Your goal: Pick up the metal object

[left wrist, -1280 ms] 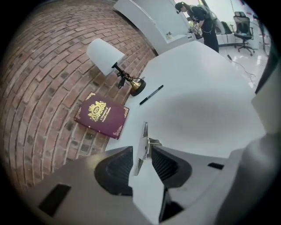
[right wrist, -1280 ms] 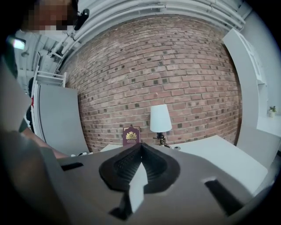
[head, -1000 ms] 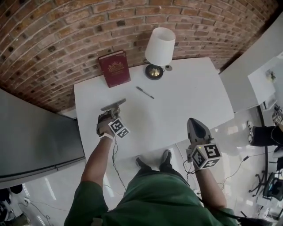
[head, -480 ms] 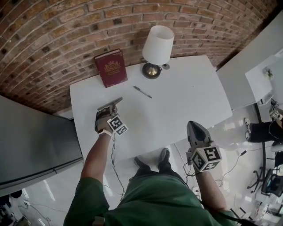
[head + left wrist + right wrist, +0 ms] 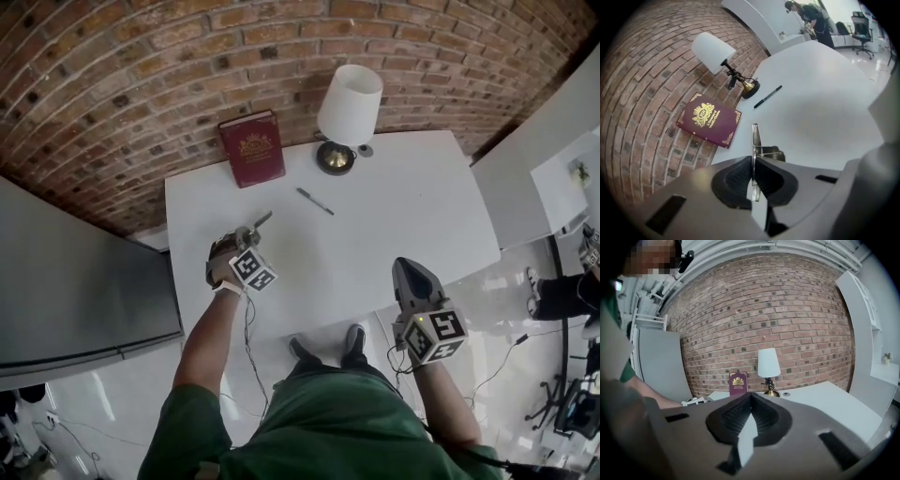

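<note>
The metal object [image 5: 755,138], a thin flat plate with a small bracket on its side, stands edge-on between the pads of my left gripper [image 5: 753,174], which is shut on it. In the head view the left gripper [image 5: 246,236] is over the left part of the white table [image 5: 403,216], and the plate's tip [image 5: 262,220] pokes out past the jaws. My right gripper [image 5: 413,277] hovers off the table's near edge, shut with nothing held. Its pads [image 5: 751,401] meet in the right gripper view.
A maroon book [image 5: 251,148] lies at the table's back left by the brick wall. A white-shaded lamp [image 5: 349,103] stands to its right, and a dark pen [image 5: 312,201] lies in front of them. A person [image 5: 808,14] stands far off in the room.
The left gripper's jaws have closed on the metal object, which now shows edge-on instead of broad and flat. The right gripper has stayed where it was.
</note>
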`<state>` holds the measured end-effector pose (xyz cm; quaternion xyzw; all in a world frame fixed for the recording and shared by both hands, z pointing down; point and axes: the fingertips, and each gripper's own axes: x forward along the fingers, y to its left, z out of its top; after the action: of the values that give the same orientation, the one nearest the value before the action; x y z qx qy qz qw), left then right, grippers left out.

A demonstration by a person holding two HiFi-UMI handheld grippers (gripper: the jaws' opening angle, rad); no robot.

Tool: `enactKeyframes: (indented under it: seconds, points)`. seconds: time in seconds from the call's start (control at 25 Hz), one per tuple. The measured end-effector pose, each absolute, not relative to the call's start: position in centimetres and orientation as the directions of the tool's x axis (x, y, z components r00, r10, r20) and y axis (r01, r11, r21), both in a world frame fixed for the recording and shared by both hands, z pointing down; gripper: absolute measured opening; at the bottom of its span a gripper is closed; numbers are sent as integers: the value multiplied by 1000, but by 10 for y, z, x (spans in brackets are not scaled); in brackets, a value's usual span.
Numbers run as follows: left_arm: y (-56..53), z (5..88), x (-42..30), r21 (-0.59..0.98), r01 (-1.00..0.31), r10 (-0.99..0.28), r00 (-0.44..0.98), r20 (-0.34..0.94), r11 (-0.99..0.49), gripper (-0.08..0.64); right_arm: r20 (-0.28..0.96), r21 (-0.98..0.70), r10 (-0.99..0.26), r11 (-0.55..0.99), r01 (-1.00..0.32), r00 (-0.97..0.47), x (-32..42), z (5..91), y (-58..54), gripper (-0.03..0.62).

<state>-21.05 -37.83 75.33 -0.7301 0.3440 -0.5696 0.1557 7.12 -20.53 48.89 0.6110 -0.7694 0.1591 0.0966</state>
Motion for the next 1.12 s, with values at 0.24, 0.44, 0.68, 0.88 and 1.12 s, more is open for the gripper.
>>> enactKeyframes:
  seconds: [0.24,0.44,0.68,0.88,1.12]
  points:
    - [-366,691,-202,-528,-544,-715,210,666,-652,11,326,-148,-897,265,-953,-300,61,490,-211,3]
    - [-348,643,-189,-458,-655,-754,276,596,-601,11,303,-183,-882,317,-931,-360,53,488,-216,3]
    - [-322,590,-169,-347,-761,-791,337,511,-548,11,275,-218,-862,376,-901,-426,49,489,-214,3]
    - [-296,553,-144,-282,-805,-816,373,442,-521,11,253,-234,-850,409,-882,-461,57,484,-209,3]
    - [-267,521,-114,-181,-845,-832,418,365,-504,11,225,-245,-839,444,-862,-496,66,479,-204,3]
